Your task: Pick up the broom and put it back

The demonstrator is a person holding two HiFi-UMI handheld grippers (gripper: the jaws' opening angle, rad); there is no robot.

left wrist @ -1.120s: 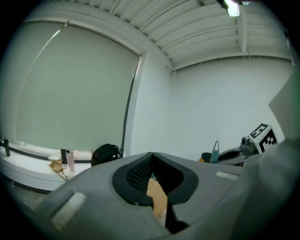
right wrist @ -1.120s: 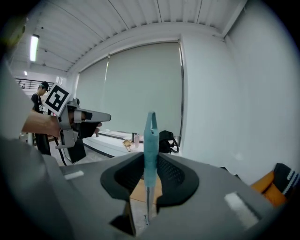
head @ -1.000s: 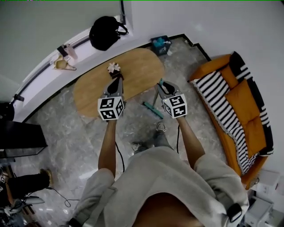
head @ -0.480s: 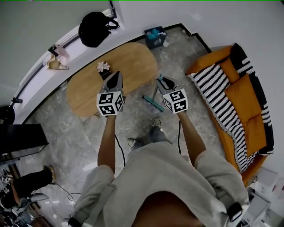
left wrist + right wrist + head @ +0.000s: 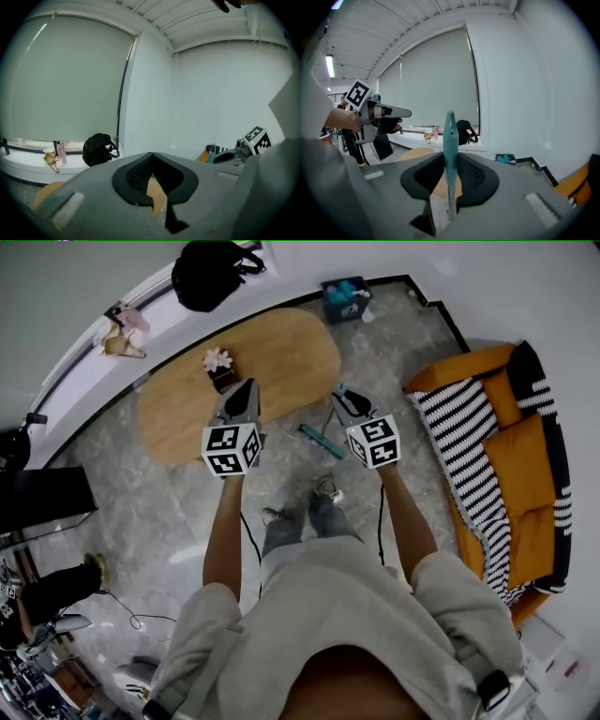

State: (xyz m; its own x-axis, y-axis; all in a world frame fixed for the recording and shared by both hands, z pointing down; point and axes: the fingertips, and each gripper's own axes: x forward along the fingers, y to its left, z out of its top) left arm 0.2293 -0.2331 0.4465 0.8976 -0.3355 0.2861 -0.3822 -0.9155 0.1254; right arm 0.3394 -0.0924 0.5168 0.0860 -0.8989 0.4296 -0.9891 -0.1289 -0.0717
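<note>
Gripping the broom (image 5: 450,140) by its thin teal handle, my right gripper (image 5: 345,401) pinches it part-closed, brush end low beside the wooden table (image 5: 281,343). My left gripper (image 5: 246,390) is closed and empty. That narrow one-handed pinch could let the broom swing and clip the table.

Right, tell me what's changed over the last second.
The person shifted their feet; the table and black bag slid up the head view. Nothing taken or released: the right gripper stays shut on the broom, the left gripper empty.
</note>
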